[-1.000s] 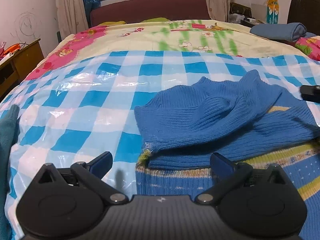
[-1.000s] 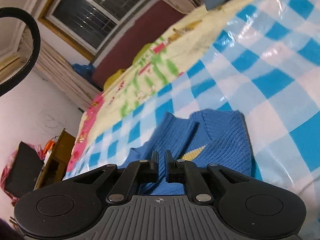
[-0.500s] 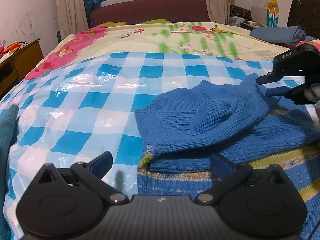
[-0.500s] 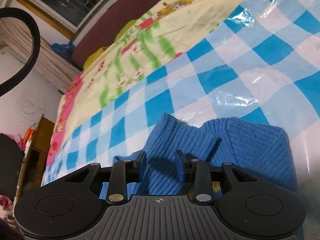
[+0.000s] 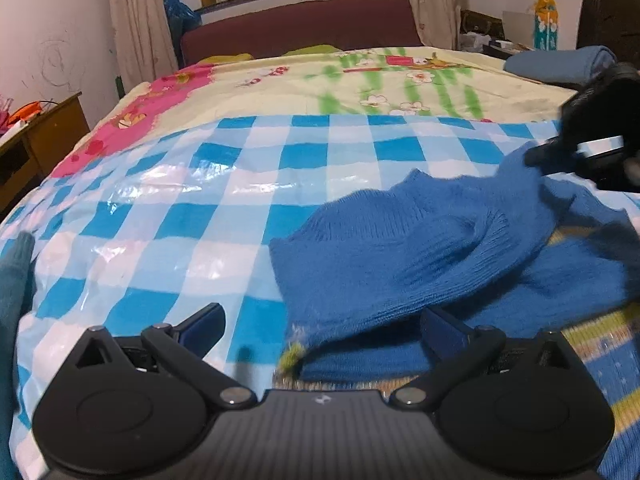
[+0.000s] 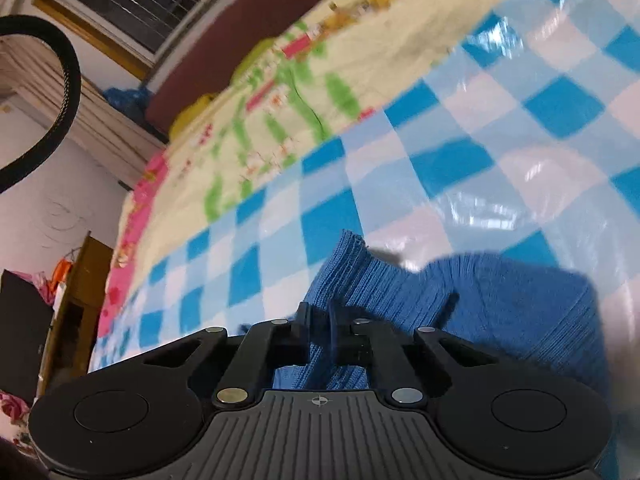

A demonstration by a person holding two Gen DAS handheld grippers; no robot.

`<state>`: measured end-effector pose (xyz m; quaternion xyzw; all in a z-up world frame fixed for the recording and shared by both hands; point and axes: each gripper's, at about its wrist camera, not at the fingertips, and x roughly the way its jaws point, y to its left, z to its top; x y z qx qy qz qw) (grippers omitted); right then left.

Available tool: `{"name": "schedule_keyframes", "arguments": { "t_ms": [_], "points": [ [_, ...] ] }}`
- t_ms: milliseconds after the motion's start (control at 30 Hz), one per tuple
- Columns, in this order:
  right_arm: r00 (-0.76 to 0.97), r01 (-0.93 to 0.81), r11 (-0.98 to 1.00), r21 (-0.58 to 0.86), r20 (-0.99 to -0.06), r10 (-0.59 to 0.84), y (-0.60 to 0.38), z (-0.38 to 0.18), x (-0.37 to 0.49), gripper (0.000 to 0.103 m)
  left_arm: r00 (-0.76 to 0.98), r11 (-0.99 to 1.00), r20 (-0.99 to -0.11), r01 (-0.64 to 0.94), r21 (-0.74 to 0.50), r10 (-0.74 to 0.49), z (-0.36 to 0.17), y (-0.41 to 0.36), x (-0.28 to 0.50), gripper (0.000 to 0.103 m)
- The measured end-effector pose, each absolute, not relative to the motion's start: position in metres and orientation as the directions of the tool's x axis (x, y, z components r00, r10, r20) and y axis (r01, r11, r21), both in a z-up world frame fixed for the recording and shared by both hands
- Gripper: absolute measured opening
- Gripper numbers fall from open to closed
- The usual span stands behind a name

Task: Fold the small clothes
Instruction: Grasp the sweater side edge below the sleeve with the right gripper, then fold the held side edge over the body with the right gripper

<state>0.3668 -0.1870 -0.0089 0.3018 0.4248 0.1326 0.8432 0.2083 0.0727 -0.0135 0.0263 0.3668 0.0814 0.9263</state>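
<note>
A blue knitted sweater [image 5: 420, 248] lies on the bed, on a blue-and-white checked plastic sheet [image 5: 192, 216] that covers the near part of the flowered bedspread [image 5: 360, 80]. The sweater is at the right and near side of the sheet, with one ribbed part folded over its striped hem [image 5: 592, 344]. The left gripper [image 5: 320, 324] is low at the near edge, its jaws wide apart with nothing between them; the right one of its fingers [image 5: 444, 326] is over the sweater's near edge. The right gripper [image 6: 320, 320] has just been closing its jaws, and they now pinch a fold of the ribbed blue knit on the far right side of the sweater. A dark red headboard [image 5: 300, 24] stands at the far end, and a wooden cabinet [image 5: 44, 136] is at the left.
</note>
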Motion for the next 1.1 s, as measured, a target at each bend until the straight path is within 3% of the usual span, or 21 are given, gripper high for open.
{"name": "schedule_keyframes", "arguments": {
  "t_ms": [133, 233, 467, 567, 667, 700, 933, 967, 1100],
  "points": [
    [0.658, 0.002, 0.739, 0.674, -0.557, 0.506, -0.203, 0.017, 0.357, 0.008, 0.715, 0.969, -0.659, -0.226, 0.098, 0.234, -0.009, 0.09, 0.213, 0.103],
    [0.703, -0.048, 0.696, 0.717, -0.47, 0.533, -0.213, 0.036, 0.336, 0.008, 0.708, 0.959, -0.668, -0.284, 0.025, 0.227, -0.007, 0.109, 0.212, 0.103],
    [0.747, -0.16, 0.691, 0.705, -0.371, 0.551, -0.224, 0.058, 0.291, 0.004, 0.725, 0.968, -0.663, -0.251, -0.002, 0.187, -0.007, 0.106, 0.196, 0.103],
    [0.74, -0.112, 0.782, 0.613, -0.474, 0.477, -0.235, 0.035, 0.273, 0.004, 0.713, 0.982, -0.687, -0.186, 0.008, 0.141, -0.013, 0.097, 0.184, 0.103],
    [0.658, -0.043, 0.79, 0.611, -0.578, 0.482, -0.249, 0.002, 0.26, 0.006, 0.703, 0.99, -0.7, -0.139, 0.032, 0.121, -0.016, 0.088, 0.17, 0.103],
    [0.642, -0.033, 0.789, 0.614, -0.591, 0.488, -0.252, -0.003, 0.256, 0.012, 0.704, 0.99, -0.7, -0.136, 0.035, 0.121, -0.015, 0.087, 0.166, 0.103],
    [0.659, -0.021, 0.762, 0.648, -0.564, 0.498, -0.255, 0.01, 0.278, 0.017, 0.722, 0.989, -0.681, -0.142, 0.031, 0.124, -0.003, 0.084, 0.17, 0.103],
    [0.644, 0.005, 0.764, 0.646, -0.586, 0.491, -0.253, 0.008, 0.288, 0.025, 0.724, 0.989, -0.679, -0.142, 0.028, 0.123, -0.002, 0.083, 0.172, 0.103],
    [0.607, 0.11, 0.729, 0.676, -0.626, 0.489, -0.25, -0.011, 0.31, 0.026, 0.73, 0.991, -0.674, -0.135, 0.013, 0.109, 0.001, 0.08, 0.177, 0.103]
  ]
}}
